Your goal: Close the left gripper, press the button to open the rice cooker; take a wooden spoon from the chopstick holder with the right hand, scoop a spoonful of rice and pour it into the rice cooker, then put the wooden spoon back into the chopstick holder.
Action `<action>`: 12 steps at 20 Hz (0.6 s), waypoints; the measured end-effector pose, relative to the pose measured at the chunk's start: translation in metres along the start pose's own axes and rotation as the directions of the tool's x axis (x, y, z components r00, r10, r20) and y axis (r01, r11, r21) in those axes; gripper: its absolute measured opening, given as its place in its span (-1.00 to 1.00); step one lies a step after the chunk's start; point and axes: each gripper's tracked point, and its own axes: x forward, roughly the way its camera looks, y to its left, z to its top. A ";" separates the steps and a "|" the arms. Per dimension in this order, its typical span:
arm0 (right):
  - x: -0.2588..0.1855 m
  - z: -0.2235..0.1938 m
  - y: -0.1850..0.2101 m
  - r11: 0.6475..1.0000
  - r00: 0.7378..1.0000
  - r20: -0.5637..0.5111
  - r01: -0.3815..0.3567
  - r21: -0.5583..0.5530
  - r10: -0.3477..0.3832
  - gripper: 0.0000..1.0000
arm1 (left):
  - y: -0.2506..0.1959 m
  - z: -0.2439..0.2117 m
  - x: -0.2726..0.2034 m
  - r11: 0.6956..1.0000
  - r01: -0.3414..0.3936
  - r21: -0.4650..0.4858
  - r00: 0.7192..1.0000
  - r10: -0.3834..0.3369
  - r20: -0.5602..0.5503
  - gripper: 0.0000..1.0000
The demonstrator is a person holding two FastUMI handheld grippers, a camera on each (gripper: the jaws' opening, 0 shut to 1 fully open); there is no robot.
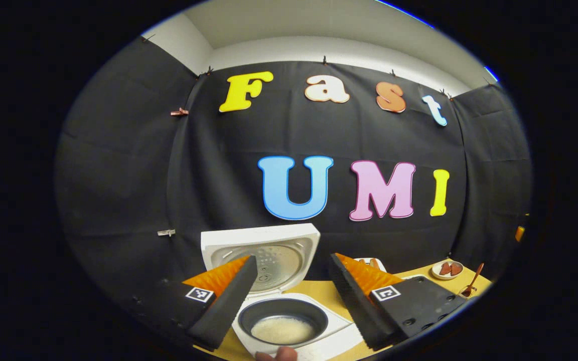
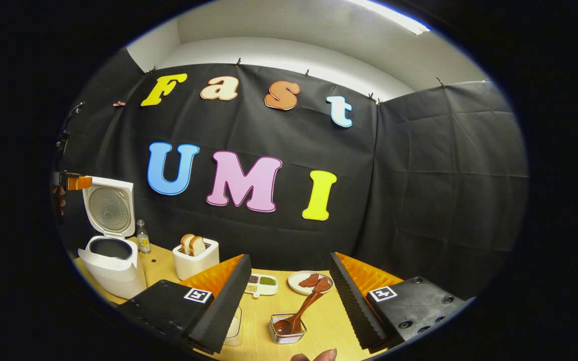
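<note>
Rice cooker (image 1: 289,301) lid open, no legible labels, spoon (image 2: 301,311) in holder (image 2: 287,331)

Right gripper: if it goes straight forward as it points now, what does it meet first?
Probably the wooden spoon standing in its holder, which lies between the open fingers of the right gripper. Depth is uncertain.

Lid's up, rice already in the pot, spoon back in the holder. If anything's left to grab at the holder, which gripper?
Right, probably. The right gripper is open, with the wooden spoon in the chopstick holder just ahead between its fingers. The left gripper hangs over the rice cooker.
</note>
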 end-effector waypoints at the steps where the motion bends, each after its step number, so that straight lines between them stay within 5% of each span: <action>1: 0.000 -0.002 0.001 1.000 1.000 -0.007 -0.007 0.005 0.007 0.92 | -0.003 0.003 -0.008 1.000 -0.004 -0.009 1.000 0.004 0.004 0.92; 12: 0.011 -0.029 -0.010 0.992 0.991 -0.081 -0.104 0.071 0.110 0.95 | -0.041 -0.017 -0.067 0.993 -0.058 -0.105 0.998 0.054 -0.044 0.94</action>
